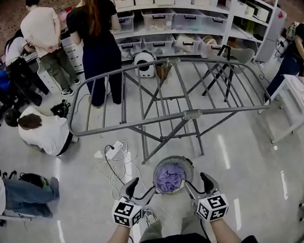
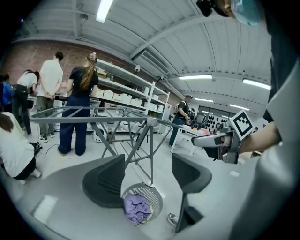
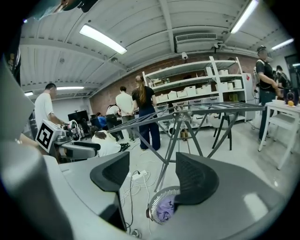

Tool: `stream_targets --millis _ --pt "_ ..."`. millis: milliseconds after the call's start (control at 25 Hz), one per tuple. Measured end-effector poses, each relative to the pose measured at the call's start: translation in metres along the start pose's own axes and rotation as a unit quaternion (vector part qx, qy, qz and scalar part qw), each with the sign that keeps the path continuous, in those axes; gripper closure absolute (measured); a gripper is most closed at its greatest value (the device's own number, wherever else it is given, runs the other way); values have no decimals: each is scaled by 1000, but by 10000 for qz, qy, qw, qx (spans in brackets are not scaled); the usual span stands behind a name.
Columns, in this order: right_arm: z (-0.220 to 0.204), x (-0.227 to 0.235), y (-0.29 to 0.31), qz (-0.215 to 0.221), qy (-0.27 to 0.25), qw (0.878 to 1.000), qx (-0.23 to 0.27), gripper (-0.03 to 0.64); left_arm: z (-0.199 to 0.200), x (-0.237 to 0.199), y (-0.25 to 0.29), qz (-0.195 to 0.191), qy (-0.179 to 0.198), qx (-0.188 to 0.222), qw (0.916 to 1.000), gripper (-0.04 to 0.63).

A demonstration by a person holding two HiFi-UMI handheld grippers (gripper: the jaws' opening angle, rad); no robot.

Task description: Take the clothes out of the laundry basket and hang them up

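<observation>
A round grey laundry basket [image 1: 172,159] stands on the floor just before the drying rack [image 1: 167,117], with a crumpled purple garment [image 1: 170,178] inside. My left gripper [image 1: 137,191] hovers at the basket's left and my right gripper [image 1: 200,186] at its right, both above it and apart from it. The left gripper view has the basket [image 2: 153,194] and purple garment [image 2: 137,208] below open, empty jaws [image 2: 147,176]. The right gripper [image 3: 152,176] also stands open and empty, its right finger [image 3: 197,180] hiding part of the basket [image 3: 157,199]. The rack's rails are bare.
A power strip with loose cables [image 1: 115,147] lies on the floor left of the rack's legs. A person in white [image 1: 43,132] crouches at the left, and two others [image 1: 96,39] stand by the shelves [image 1: 185,16]. A white table [image 1: 297,101] stands at the right.
</observation>
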State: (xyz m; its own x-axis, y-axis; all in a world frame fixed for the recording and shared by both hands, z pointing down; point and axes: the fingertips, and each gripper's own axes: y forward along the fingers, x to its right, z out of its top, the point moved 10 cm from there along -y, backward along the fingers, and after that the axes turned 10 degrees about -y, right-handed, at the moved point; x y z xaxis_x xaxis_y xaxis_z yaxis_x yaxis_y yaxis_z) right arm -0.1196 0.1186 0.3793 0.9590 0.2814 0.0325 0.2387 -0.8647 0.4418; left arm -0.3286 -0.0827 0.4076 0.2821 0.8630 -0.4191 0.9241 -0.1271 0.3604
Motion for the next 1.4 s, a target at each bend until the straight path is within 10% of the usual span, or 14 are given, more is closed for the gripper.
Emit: stream_targets --millis 400,880,1400 --pt "-43 61 59 796 -436 9939 -634 319 -38 1 60 852 -475 163 9951 304" --pt "-217 70 154 987 -667 9706 -2092 324 -185 -52 112 1238 -1329 -159 9832 304" --pt "-367 32 275 1595 -1910 8993 -3595 341 -297 -127 133 1238 -1680 -213 9777 304"
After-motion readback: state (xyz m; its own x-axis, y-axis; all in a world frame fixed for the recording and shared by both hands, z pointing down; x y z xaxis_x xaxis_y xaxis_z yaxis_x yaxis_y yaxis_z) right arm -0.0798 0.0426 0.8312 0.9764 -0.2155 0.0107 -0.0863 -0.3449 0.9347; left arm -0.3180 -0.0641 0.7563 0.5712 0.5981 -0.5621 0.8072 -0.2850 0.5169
